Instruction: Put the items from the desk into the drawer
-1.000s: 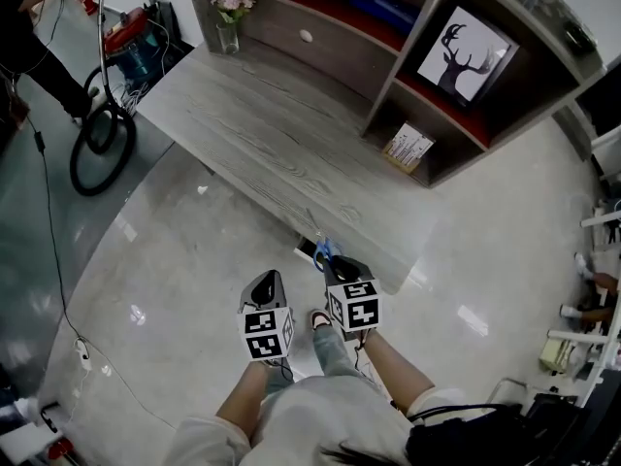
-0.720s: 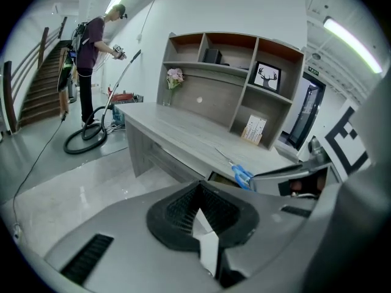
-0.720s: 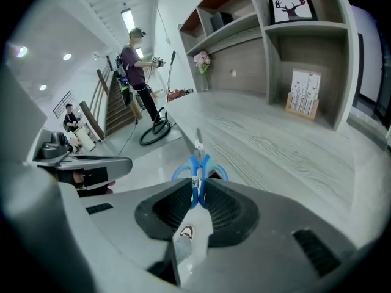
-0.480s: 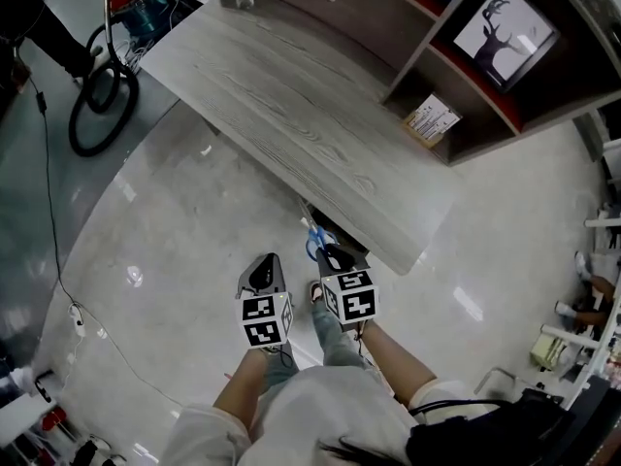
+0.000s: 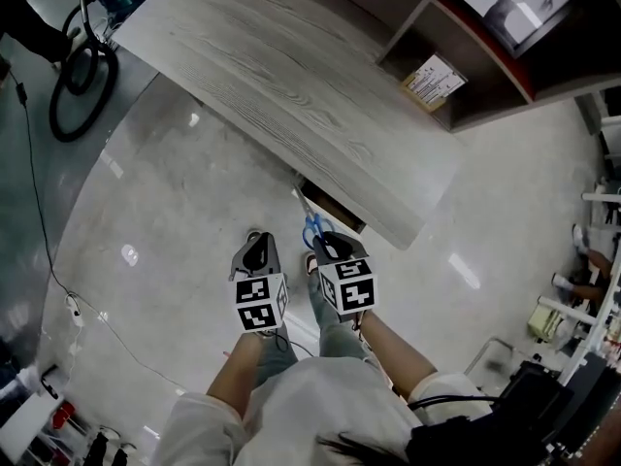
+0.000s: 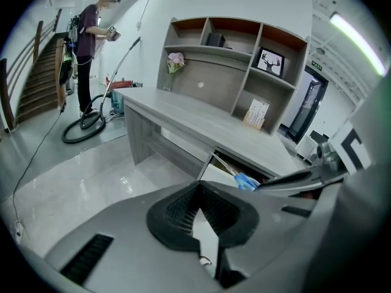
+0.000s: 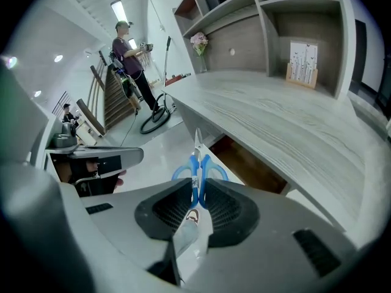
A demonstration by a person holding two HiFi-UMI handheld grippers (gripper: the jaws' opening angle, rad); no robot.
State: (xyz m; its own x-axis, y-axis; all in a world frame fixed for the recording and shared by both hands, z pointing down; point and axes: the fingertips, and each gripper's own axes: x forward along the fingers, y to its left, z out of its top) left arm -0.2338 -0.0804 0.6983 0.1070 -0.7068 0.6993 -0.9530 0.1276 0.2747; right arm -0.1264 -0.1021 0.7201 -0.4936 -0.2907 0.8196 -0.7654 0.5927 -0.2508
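- The left gripper (image 6: 197, 193) is hanging over the floor (image 5: 165, 260), its jaws clenched together on nothing.
- The right gripper (image 7: 197, 195), just to the right of it, is grasping the blue-handled scissors (image 7: 197, 160) at the handles, with the blades pointing far.
- The scissors are hovering at the near edge of the open drawer (image 7: 247, 160).
- The drawer is projecting from under the grey wood worktop (image 7: 287, 118).
- A shelf unit (image 7: 275, 35) is standing along the worktop's far side.
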